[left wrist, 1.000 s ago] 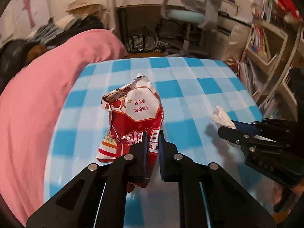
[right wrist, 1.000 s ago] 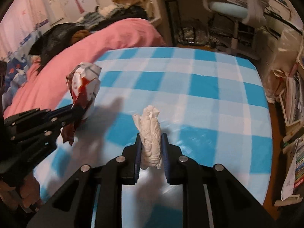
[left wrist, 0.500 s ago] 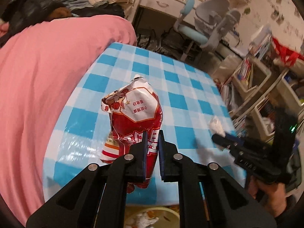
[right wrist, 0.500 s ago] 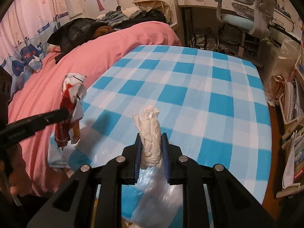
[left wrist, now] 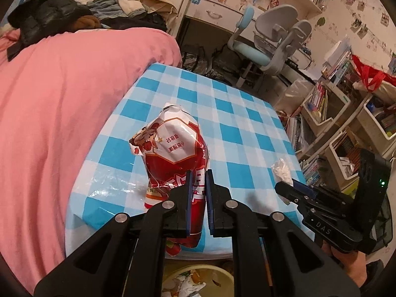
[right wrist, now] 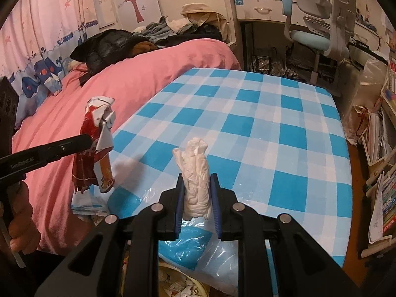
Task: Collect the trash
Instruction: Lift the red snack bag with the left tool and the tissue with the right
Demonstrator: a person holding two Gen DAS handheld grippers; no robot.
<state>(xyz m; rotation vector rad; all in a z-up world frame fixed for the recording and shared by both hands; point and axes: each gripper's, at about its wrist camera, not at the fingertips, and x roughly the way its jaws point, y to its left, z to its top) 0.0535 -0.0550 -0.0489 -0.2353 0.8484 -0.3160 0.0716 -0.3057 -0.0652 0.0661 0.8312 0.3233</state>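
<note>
While the left gripper (left wrist: 198, 193) clamps a crumpled red-and-white snack wrapper (left wrist: 175, 148) and the right gripper (right wrist: 196, 198) a wadded white tissue (right wrist: 195, 173), both need releasing over the round yellowish waste bin (left wrist: 198, 282) below.

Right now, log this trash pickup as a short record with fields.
left gripper: shut on red snack bag
right gripper: shut on white tissue wad
table: blue checked cloth, nothing else visible on it
bin: below near table edge, trash inside
both items: held in the air, not yet dropped
</note>
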